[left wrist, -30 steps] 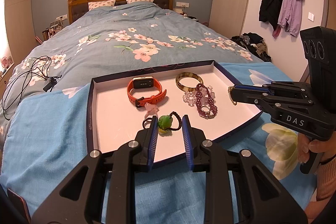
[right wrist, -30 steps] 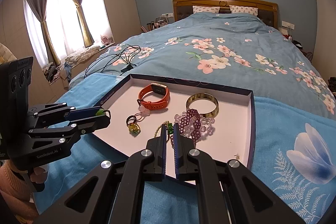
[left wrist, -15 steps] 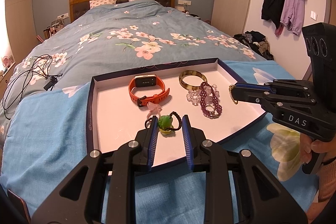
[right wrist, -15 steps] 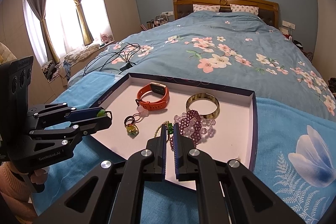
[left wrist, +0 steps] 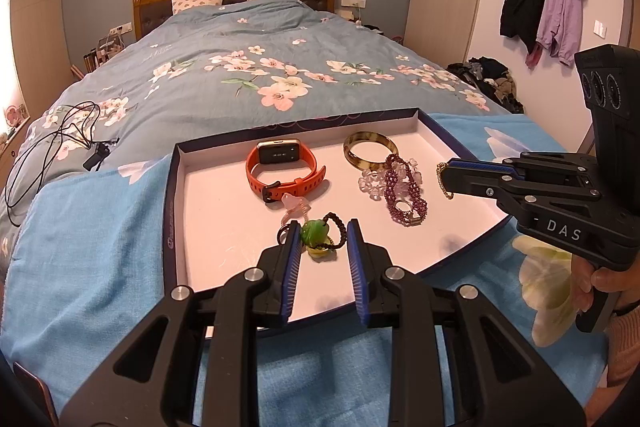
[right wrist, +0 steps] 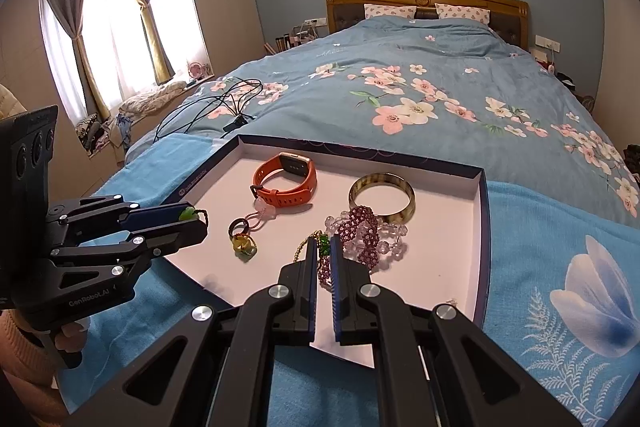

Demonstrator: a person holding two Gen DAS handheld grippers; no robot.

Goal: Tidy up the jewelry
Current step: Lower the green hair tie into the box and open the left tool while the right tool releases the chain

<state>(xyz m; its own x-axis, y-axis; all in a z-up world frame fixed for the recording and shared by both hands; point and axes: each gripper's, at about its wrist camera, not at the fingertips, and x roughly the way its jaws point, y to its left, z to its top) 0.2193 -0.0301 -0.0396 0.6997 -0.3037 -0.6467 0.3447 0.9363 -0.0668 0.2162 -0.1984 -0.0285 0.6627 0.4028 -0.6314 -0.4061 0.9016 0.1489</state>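
The tray [left wrist: 172, 211] lies on a blue towel [left wrist: 80, 251] at the foot of the bed, and all the jewelry sits loose in it; nothing looks sorted yet.

The left gripper [left wrist: 320, 231] hangs over the near rim with its jaws apart around a green pendant [left wrist: 314, 231] on a dark cord; whether the pads touch it, I cannot tell. Just beyond it lie a pink charm [left wrist: 294, 203] and the orange watch [left wrist: 280, 167].

The right gripper [right wrist: 325, 247] has its jaws nearly together on a gold chain [right wrist: 306, 245] with green beads, apparently pinching it. Just ahead of its tips is a tangle of purple and clear beads [right wrist: 362, 231], the bangle [right wrist: 382, 195] beyond. To its left lie a dark ring [right wrist: 239, 227] and a yellow pendant [right wrist: 245, 247].

By my judgement the sorting has barely begun: every piece is still to be placed.
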